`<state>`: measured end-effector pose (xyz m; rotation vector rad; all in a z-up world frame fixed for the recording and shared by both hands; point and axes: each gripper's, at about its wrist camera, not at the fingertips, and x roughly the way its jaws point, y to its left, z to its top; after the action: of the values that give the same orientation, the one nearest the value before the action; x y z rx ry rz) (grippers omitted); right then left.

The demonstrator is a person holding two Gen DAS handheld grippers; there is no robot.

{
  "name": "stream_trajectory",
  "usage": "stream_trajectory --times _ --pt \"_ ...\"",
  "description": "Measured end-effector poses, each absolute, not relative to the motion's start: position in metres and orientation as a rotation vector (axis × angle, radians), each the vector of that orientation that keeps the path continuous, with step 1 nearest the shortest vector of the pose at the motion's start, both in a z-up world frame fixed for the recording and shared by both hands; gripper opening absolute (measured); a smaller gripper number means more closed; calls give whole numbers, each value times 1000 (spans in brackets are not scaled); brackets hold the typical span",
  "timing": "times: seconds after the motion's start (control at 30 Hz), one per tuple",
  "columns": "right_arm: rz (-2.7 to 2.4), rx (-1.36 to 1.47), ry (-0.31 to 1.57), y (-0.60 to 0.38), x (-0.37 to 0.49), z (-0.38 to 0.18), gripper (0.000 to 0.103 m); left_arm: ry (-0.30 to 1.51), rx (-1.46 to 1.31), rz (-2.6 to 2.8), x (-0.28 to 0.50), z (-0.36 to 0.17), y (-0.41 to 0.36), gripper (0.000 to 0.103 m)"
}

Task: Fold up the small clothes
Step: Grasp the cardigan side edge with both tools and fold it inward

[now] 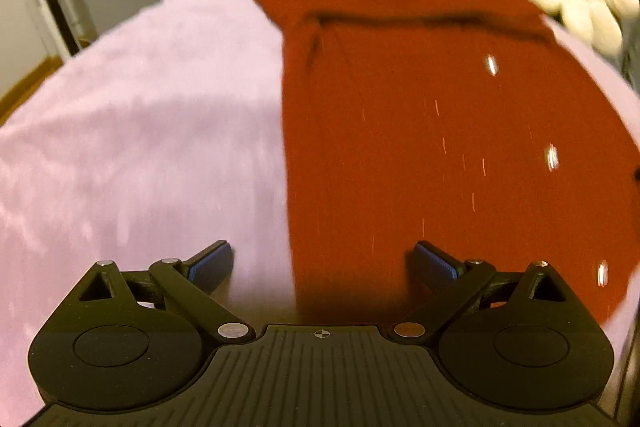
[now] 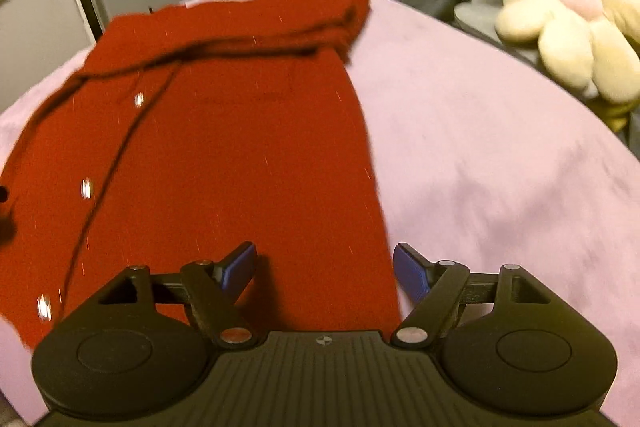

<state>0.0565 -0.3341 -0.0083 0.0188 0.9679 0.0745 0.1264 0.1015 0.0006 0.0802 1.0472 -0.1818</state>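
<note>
Risk: both spread grippers, left gripper [image 1: 322, 261] and right gripper [image 2: 324, 263], straddle near corners of the red knit buttoned cardigan [image 1: 420, 131] on the pink fleece blanket [image 1: 140, 131]; pinching only 1 layer, or blanket too, would skew the fold.

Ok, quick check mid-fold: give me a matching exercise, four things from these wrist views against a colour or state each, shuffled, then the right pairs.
Things:
1. red cardigan
2. bed cover
3. plush toy
4. left gripper

States:
A. cream and pale pink, beyond the bed
B. open, holding nothing
C. lying flat, sleeves folded across the top
D. lilac, under the garment

Pairs: 1-C, 2-D, 3-A, 4-B
</note>
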Motion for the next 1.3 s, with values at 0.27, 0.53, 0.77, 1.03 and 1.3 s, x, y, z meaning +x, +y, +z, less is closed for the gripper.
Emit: stream_trajectory --times 0.27,0.53,0.77,1.03,1.3 --pt "37 90 1017 -367 28 -17 76 1107 22 -176 109 -3 111 100" --pt "50 177 1022 -383 31 -25 56 1127 -41 -171 107 -1 106 67" --pt "94 203 1023 -393 28 -19 36 1178 -164 -194 104 -1 124 37" --pt "146 308 1085 -398 31 -23 40 1215 -272 -291 95 -5 127 42" --pt "178 360 1109 -392 38 -23 18 1188 -314 -374 97 4 118 11"
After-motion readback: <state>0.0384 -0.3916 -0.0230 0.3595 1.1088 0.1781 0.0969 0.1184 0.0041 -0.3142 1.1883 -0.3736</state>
